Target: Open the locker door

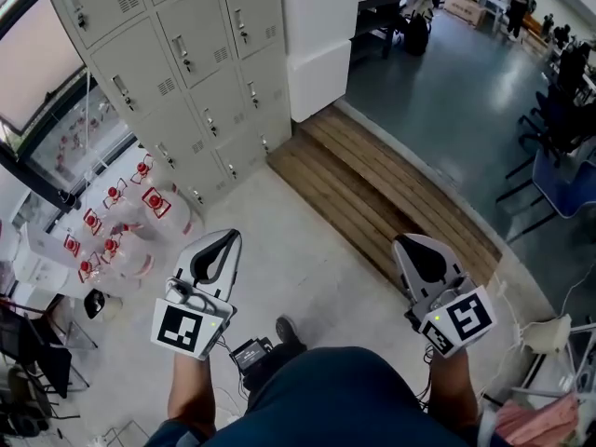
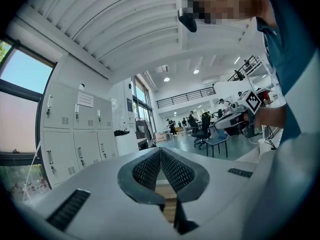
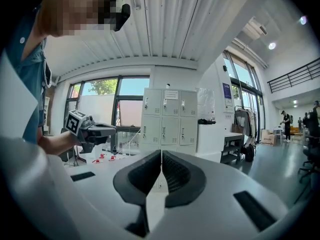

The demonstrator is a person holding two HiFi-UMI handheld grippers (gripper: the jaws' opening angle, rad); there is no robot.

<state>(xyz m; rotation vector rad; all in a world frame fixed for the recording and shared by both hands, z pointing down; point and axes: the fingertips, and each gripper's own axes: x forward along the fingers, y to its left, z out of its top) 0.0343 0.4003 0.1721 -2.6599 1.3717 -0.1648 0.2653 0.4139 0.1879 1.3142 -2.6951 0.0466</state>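
A bank of pale grey lockers [image 1: 177, 63] stands a few steps ahead at the upper left, every door closed, each with a small handle and vent. It also shows in the right gripper view as lockers [image 3: 170, 123] straight ahead and in the left gripper view as lockers [image 2: 75, 134] at the left. My left gripper [image 1: 222, 242] and right gripper [image 1: 410, 246] are held low in front of the person, far from the lockers. Both are shut with nothing between the jaws; left gripper [image 2: 160, 156], right gripper [image 3: 161, 159].
Several clear water jugs with red labels [image 1: 121, 226] lie on the floor left of the lockers. A wooden plank platform [image 1: 382, 189] runs diagonally to the right. A white cabinet [image 1: 317, 40] stands beside the lockers. Office chairs [image 1: 559, 119] and people stand far right.
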